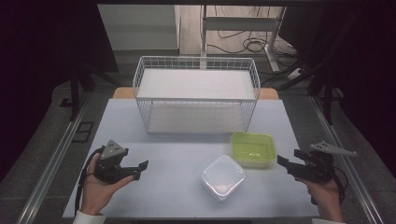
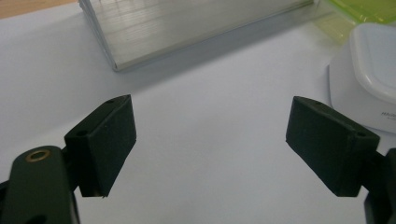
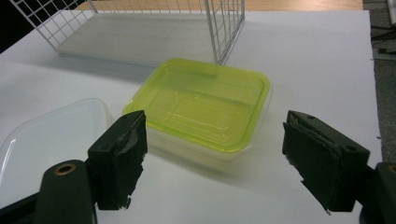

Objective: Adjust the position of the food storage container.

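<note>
Left gripper: we see the left gripper [image 1: 140, 169] held low over the pale table [image 1: 177, 158] at its near left, jaws spread wide with nothing between them and only bare tabletop ahead.
Right gripper: the right gripper [image 1: 286, 164] sits at the table's near right edge, jaws wide apart and holding nothing, pointed toward the green box.
Green box: the shallow rectangular plastic box with a translucent yellow-green lid [image 3: 201, 105] rests on the table just in front of the wire rack's right corner.
Clear box: the square clear plastic container with a white lid [image 1: 223, 177] lies near the green one, closer to us; they may be touching, we cannot tell.
Rack: the white wire-mesh shelf rack [image 1: 196, 93] stands at the table's far middle.
</note>
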